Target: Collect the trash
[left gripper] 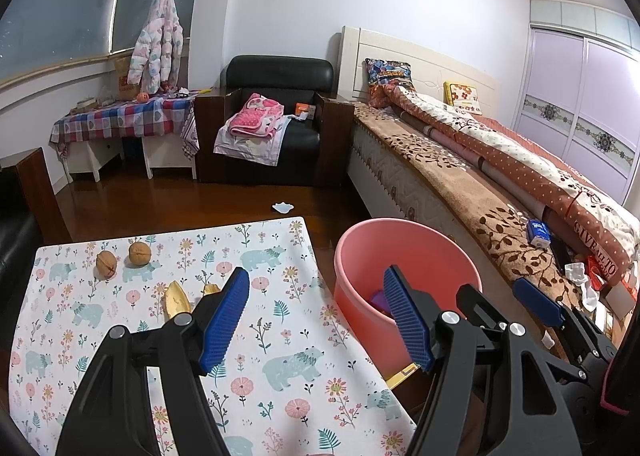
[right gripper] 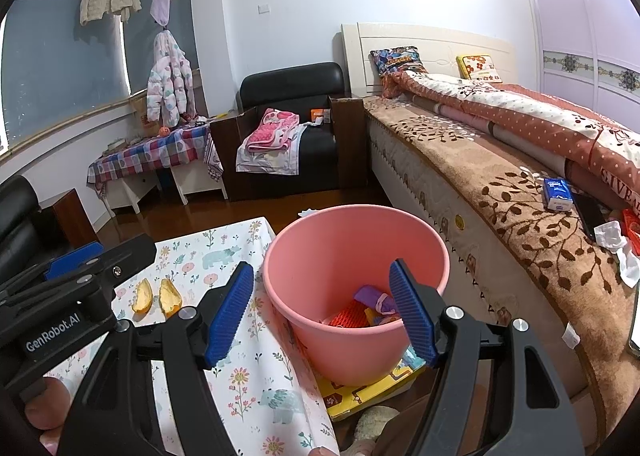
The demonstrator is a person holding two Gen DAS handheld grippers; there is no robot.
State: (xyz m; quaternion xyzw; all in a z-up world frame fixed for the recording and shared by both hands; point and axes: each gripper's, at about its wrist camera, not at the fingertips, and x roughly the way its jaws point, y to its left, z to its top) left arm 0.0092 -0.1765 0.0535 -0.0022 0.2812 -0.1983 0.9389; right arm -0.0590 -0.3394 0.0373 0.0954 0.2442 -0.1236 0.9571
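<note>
Trash on the bench: two pieces of orange peel lie side by side, well in from the far edge and nearer the right edge than the left, on the floral cloth with bears. The right wrist view shows both pieces whole; in the left wrist view the left tool's finger covers part of the second piece. Two walnuts sit close together toward the far left corner, visible only in the left wrist view.

A pink bucket stands on the floor just off the bench's right edge, on a yellow printed board. The right wrist view looks into it and shows a purple wrapper, a red mesh piece and other scraps at the bottom; the left wrist view shows only a sliver of purple inside.

Left tool: jaws wide apart, nothing between them, hanging over the bench's right edge. Right tool: jaws wide apart, nothing held, over the bucket's near rim.

A scrap of white paper lies on the floor beyond the bench's far edge.
</note>
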